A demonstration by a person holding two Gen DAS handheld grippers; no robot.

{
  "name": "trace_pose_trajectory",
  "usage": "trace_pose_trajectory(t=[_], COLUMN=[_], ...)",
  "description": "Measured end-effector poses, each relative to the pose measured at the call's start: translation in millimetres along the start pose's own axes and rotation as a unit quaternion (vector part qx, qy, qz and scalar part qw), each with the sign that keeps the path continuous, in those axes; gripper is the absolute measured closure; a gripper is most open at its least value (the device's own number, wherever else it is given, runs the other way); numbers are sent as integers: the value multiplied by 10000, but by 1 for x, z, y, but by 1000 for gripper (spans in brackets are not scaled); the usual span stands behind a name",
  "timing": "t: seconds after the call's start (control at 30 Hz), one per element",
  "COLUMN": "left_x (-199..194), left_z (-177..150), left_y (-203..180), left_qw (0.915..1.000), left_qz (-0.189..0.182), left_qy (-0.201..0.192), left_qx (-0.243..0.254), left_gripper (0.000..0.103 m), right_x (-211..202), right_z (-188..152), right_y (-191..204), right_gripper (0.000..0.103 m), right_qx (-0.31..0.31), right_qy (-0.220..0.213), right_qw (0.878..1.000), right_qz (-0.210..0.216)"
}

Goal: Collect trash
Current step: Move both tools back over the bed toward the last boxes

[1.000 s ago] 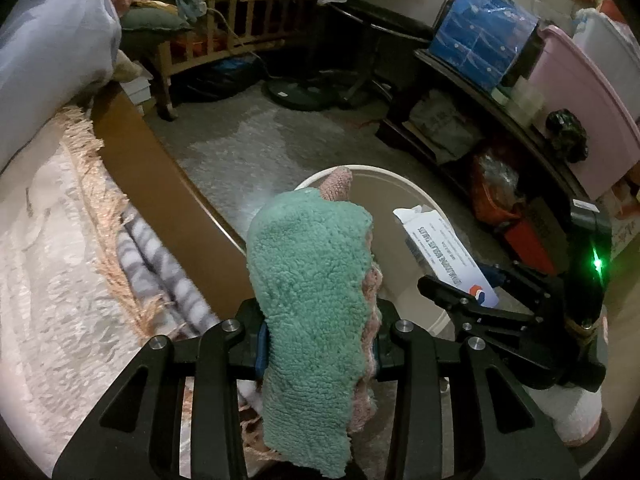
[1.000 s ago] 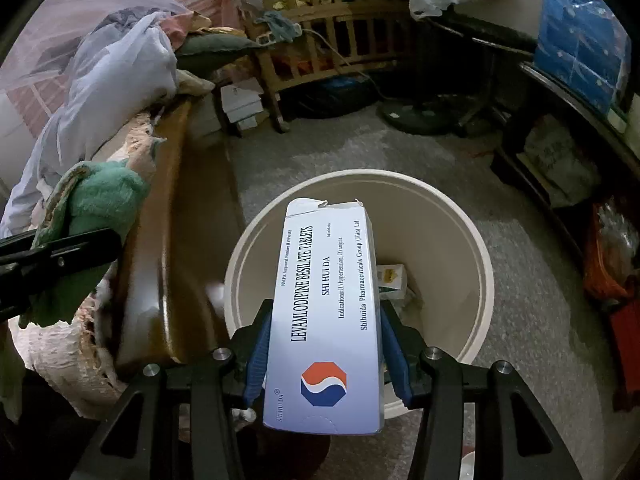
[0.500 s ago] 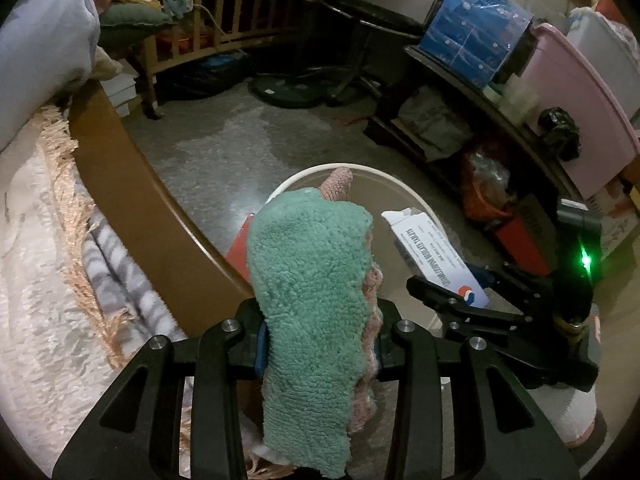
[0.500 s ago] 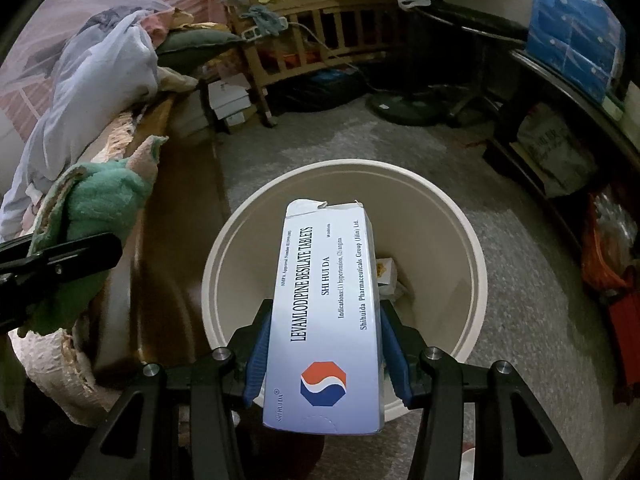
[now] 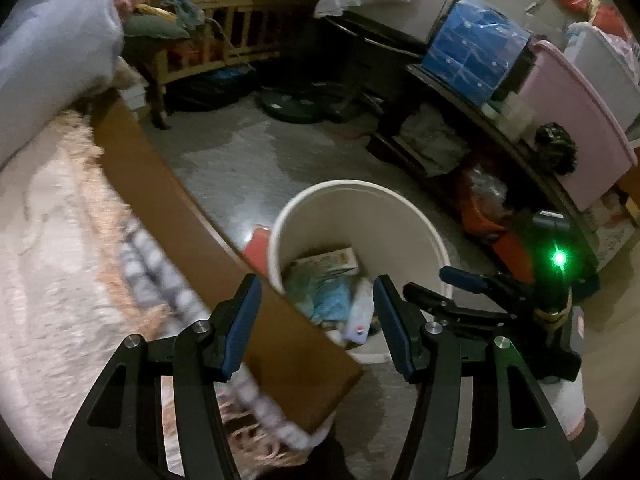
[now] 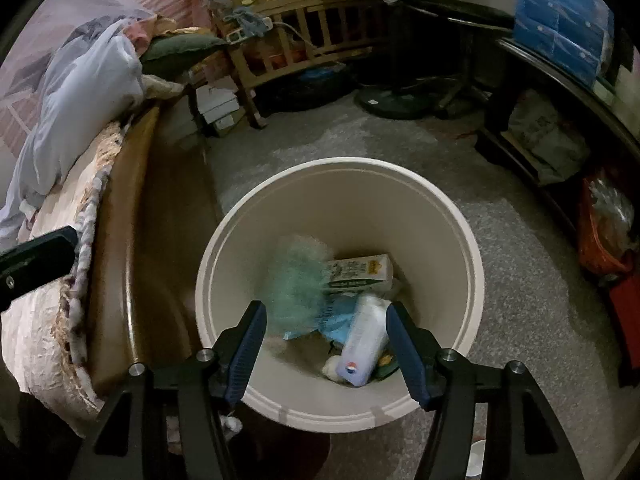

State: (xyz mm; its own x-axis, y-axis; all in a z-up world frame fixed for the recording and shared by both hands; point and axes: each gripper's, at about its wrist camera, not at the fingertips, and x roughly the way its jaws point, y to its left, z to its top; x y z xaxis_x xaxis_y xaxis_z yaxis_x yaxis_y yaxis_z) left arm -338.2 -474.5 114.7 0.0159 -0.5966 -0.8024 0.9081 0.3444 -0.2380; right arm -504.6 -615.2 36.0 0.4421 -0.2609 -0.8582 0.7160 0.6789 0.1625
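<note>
Cluttered home bedroom: bed (image 5: pixel 60 248), wooden crib (image 6: pixel 280 12)

Cream round bin (image 6: pixel 460 232) on floor beside bed holds blurred green fuzzy cloth (image 6: pixel 298 280), white medicine box (image 6: pixel 362 344) lying tilted, another carton (image 6: pixel 360 274), blue wrapper.

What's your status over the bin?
Left gripper and right gripper opening, nothing between. Green cloth and tablet box inside bin. Nothing blocking.
</note>
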Motion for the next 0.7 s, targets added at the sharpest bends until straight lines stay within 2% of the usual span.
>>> trace_pose_trajectory(t=[0.2,0.3,0.7], left_x=[-26,-37,-87], left_z=[-13,-20,-49], left_y=[21,37,122], left_qw=[9982,9969,9872], left_qz=[578,753,1408], left_qy=[-159,-224,-428], left_qx=[74,22,-611], left_gripper=[46,46,46], right_x=[-8,-15,-26], right_z=[-1,1,10], right_y=[21,39,138], right_gripper=[43,43,40], right_qx=[-140,-275,-989], right_qy=[-26,-81,-138], right_qw=[9998,9994,9928], right_qz=[132,195,668])
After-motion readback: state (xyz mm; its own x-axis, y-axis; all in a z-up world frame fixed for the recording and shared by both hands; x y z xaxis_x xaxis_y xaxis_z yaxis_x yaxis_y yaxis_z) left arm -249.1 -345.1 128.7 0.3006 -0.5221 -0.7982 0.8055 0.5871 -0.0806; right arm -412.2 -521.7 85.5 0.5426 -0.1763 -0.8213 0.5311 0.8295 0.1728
